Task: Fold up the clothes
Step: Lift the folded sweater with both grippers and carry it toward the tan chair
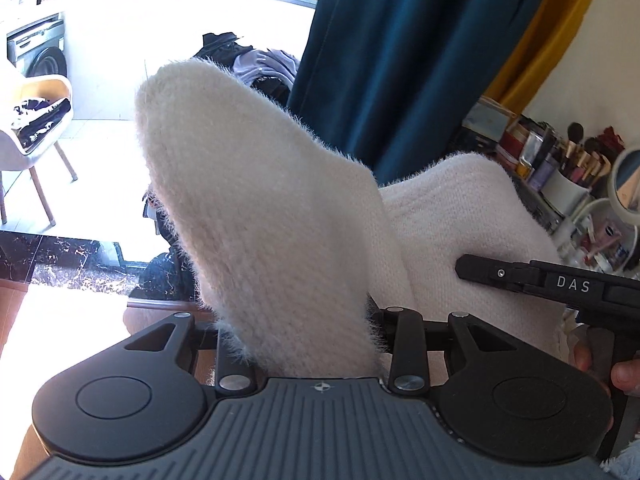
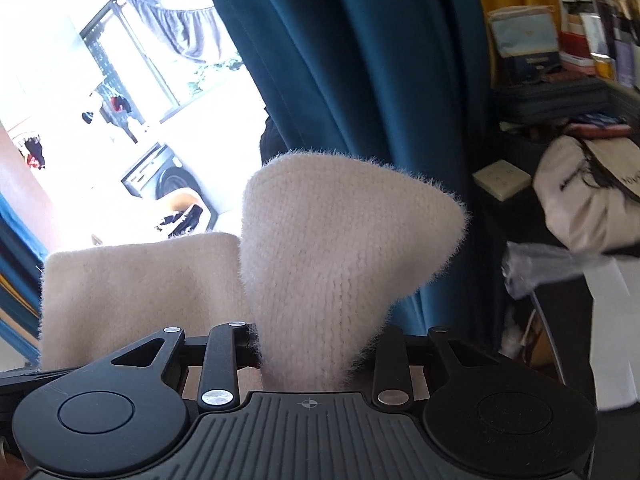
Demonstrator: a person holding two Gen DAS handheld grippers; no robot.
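Cream fuzzy knit garment (image 1: 256, 216) bunches up between both sets of fingers: left gripper (image 1: 296, 344) clamped on it, right gripper (image 2: 308, 356) likewise.

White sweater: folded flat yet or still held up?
Held up. The fuzzy white sweater rises from both grippers' jaws, left gripper and right gripper, bunched, no surface under it.

Sweater (image 1: 256, 216) bunched up in the left gripper (image 1: 296, 344), blocking centre view. Right gripper (image 1: 560, 284) just right of it, against the same sweater. Curtain (image 1: 392, 60) behind. Chair (image 1: 36, 120) far left with clothes in it, washer (image 1: 40, 52) behind the chair. Cluttered shelf (image 1: 560, 168) right of the curtain.
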